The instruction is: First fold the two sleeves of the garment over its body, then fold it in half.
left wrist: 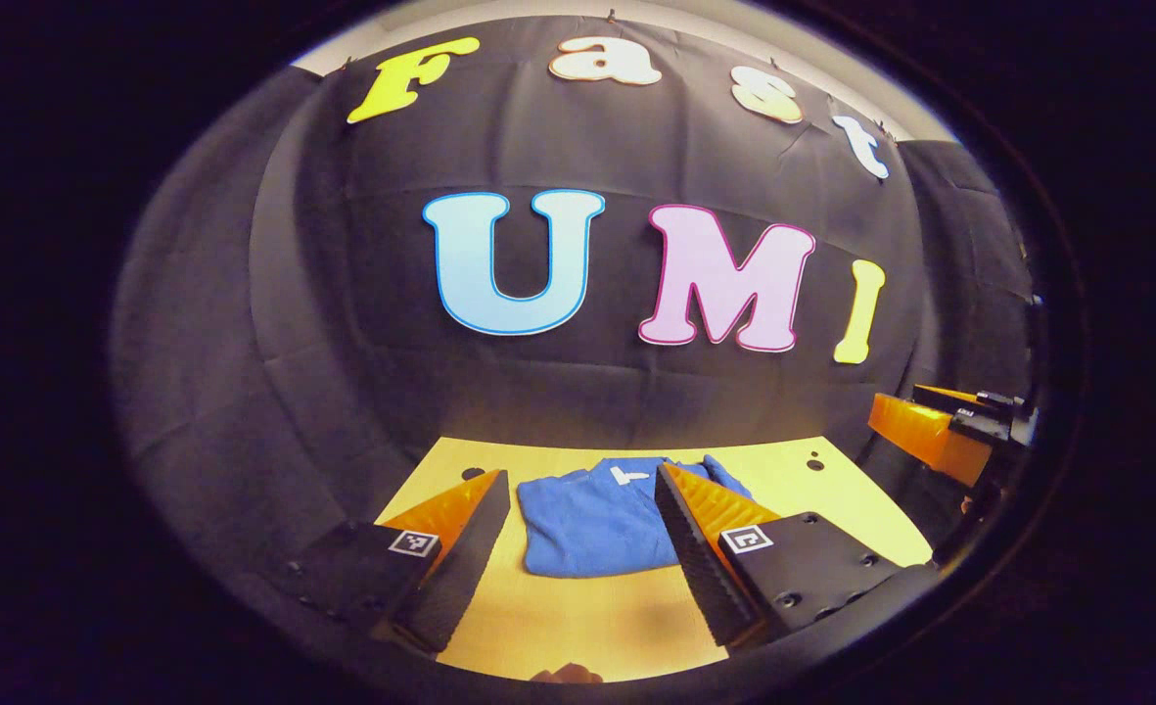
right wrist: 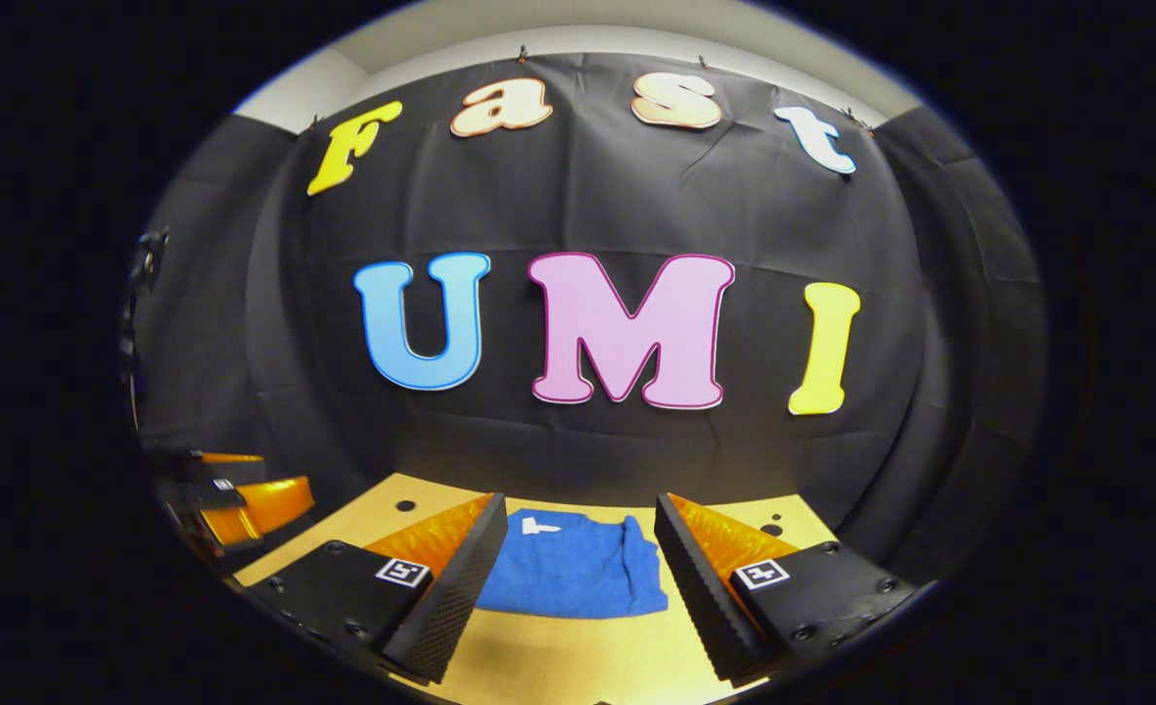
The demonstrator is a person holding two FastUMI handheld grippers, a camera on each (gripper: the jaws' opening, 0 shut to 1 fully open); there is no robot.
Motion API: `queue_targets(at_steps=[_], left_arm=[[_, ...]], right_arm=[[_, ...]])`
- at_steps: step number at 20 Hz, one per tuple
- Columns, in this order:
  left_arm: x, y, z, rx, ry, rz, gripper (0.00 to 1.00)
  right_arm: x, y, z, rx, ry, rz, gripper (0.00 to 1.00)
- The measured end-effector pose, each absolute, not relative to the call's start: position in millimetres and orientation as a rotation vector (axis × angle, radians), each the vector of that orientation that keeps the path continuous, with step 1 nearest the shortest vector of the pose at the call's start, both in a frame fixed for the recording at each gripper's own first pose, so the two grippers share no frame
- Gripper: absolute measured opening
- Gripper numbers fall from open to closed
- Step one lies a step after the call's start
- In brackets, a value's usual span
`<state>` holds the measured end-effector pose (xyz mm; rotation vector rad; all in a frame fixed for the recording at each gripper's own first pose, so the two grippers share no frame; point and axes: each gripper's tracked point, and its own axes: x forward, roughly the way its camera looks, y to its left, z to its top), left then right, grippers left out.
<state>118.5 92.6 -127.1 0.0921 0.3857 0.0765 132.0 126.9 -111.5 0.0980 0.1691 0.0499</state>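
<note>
- Blue garment (left wrist: 592, 517) lies on the yellow bench (left wrist: 812, 490), toward the far edge under the black cloth wall, roughly mid-width.
- It reads as a compact block: near hem straight, no sleeve stretching out sideways. A loose flap bunches at its far right corner in the left gripper view; whether that is a sleeve end I cannot tell.
- Judgement: sleeves look already laid over the body; whether the half fold is done or pending is not clear from this angle.
- Left gripper (left wrist: 582, 548): fingers spread wide, nothing between them, held off the cloth on the near side.
- Right gripper (right wrist: 578, 578): likewise spread and empty, near side of the garment (right wrist: 573, 578).
- The right gripper also shows at the right border of the left gripper view; the two are well apart.
- If the half fold remains: pinch both near-hem corners together, lift evenly, carry to the far edge, and keep the tucked sleeves from sliding out.
- Containers: none seen on the bench; small dark holes in its surface near the far corners.
</note>
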Motion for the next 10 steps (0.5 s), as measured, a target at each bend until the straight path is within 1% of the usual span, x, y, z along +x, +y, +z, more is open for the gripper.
queue_targets(at_steps=[3,6,8,10], left_arm=[[78.5,88.8,-131.8,0.073,0.372,0.081,0.87],[50.0,87.9,-115.8,0.093,0.329,0.090,0.87],[36.0,85.0,-101.2,0.103,0.279,0.099,0.87],[29.5,85.9,-80.2,0.107,0.180,0.113,0.85]], right_arm=[[92.6,117.5,-99.9,0.109,0.146,0.032,0.96],[53.5,115.3,-95.5,0.073,0.126,0.018,0.96],[34.8,113.0,-90.6,0.062,0.105,0.008,0.96],[26.7,105.8,-78.7,0.048,0.040,-0.007,0.96]])
